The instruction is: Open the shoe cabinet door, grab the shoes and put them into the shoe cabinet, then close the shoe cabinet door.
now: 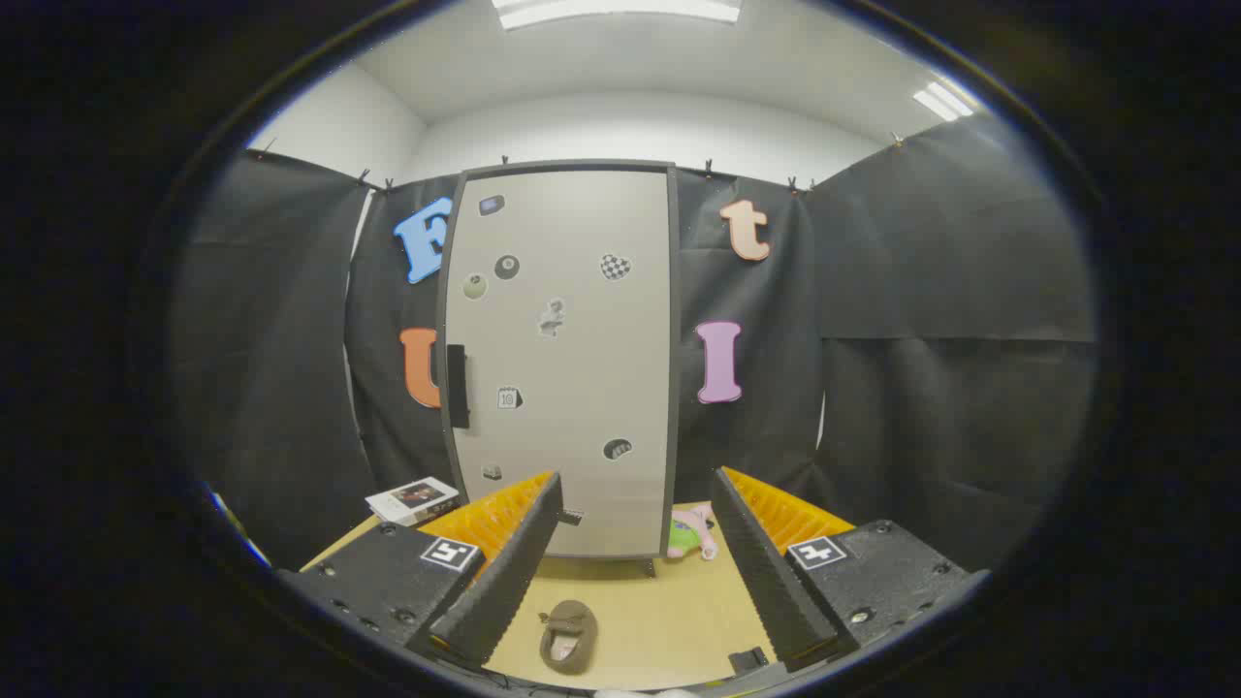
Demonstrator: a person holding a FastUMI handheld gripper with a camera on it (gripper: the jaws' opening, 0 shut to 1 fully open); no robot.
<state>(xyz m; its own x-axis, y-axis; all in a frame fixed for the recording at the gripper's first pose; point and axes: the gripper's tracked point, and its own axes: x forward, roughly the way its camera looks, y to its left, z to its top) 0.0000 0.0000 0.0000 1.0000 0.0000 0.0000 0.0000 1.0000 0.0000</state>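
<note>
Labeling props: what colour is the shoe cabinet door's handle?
Black, a vertical bar handle on the light grey door, clearest in the gripper view.

The gripper [635, 504], its fingers spread apart on nothing, is hiding part of the booklet [412, 500] and most of the plush toy [691, 534]. The stickers on the shoe cabinet door [562, 359] are staying too small to identify.

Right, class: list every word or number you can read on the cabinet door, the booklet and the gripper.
Stickers on the shoe cabinet door: too small to read.
Booklet beside the cabinet: print blurred.
Gripper, open, slipper between its fingers: square markers, no words.
</note>
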